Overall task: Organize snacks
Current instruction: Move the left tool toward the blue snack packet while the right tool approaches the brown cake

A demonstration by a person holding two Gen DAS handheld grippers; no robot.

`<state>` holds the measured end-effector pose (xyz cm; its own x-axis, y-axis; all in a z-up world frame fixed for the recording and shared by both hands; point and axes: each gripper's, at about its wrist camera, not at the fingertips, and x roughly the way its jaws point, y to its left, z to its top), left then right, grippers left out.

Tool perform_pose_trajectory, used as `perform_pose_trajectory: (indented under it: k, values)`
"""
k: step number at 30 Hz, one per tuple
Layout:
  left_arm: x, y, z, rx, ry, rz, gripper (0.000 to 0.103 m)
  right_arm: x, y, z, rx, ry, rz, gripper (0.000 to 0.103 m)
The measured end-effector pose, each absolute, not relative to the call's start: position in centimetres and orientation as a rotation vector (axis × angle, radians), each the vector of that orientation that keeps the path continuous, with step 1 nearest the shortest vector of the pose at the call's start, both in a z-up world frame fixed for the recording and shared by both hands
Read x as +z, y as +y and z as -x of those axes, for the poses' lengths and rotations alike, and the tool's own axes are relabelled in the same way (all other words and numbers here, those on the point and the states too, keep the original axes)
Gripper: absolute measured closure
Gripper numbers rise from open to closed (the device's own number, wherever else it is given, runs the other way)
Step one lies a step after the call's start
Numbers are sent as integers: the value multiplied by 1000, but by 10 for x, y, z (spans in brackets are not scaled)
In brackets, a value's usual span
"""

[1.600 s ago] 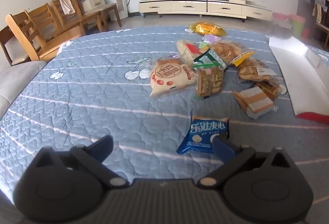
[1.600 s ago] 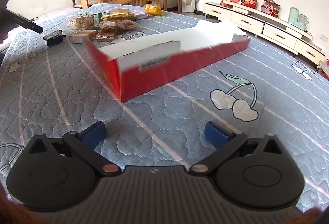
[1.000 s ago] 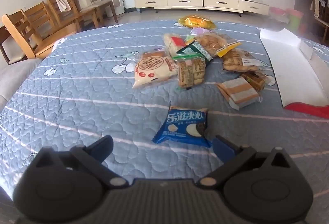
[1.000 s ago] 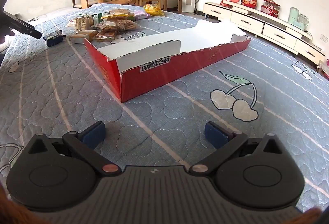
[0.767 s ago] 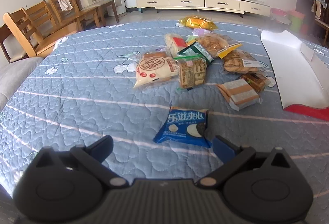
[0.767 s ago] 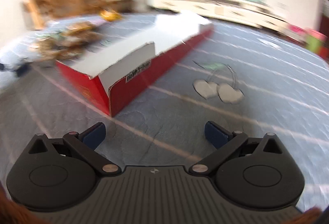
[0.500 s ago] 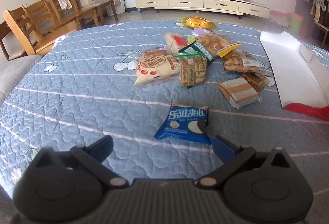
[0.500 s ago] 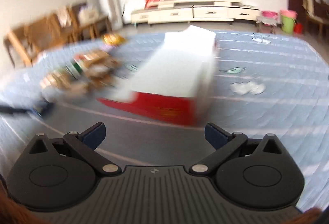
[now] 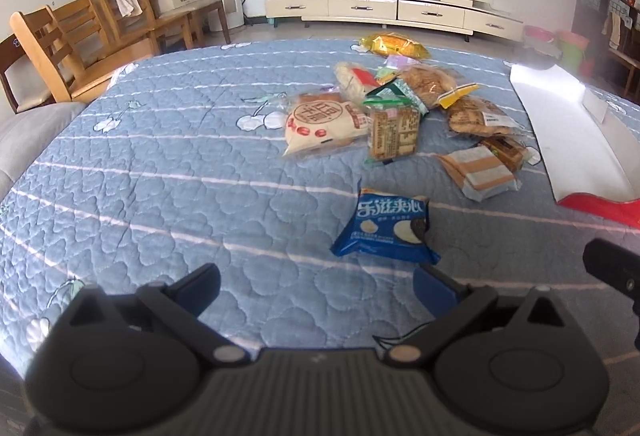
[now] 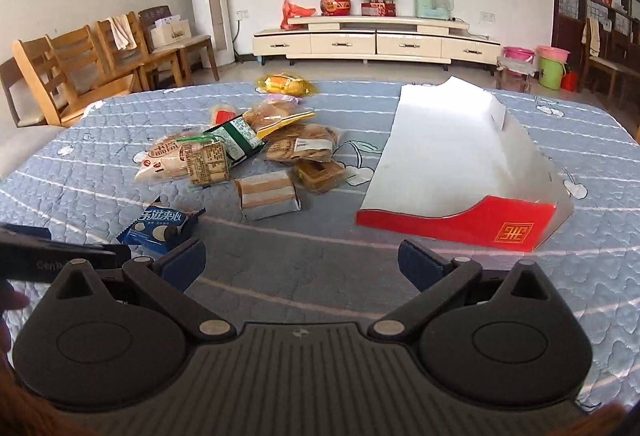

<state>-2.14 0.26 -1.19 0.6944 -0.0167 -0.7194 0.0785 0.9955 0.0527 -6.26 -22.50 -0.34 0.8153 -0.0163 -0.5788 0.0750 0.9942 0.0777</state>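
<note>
L gripper (image 9: 316, 282) wide, empty, blue packet (image 9: 386, 225) center frame just ahead. R gripper (image 10: 300, 262) wide, empty; red box (image 10: 456, 224) right of center.

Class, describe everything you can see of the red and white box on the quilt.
The red and white box is a long, shallow, open tray that looks like cardboard, white inside and red outside, with a gold square emblem on its low near end wall. That wall dips in a curve; the side walls rise higher. It holds nothing and lies flat on the blue quilt, right of the snack pile and apart from it. Neither tool touches it; the right tool is open just short of it.
</note>
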Motion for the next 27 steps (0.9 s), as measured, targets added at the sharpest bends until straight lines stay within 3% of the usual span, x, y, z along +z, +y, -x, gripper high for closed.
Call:
perform_pose_trajectory:
  k: [27]
  values:
    - [-28,-11,-6,-83,821,-116,1,-8,-204,48,-61,631,-101,0]
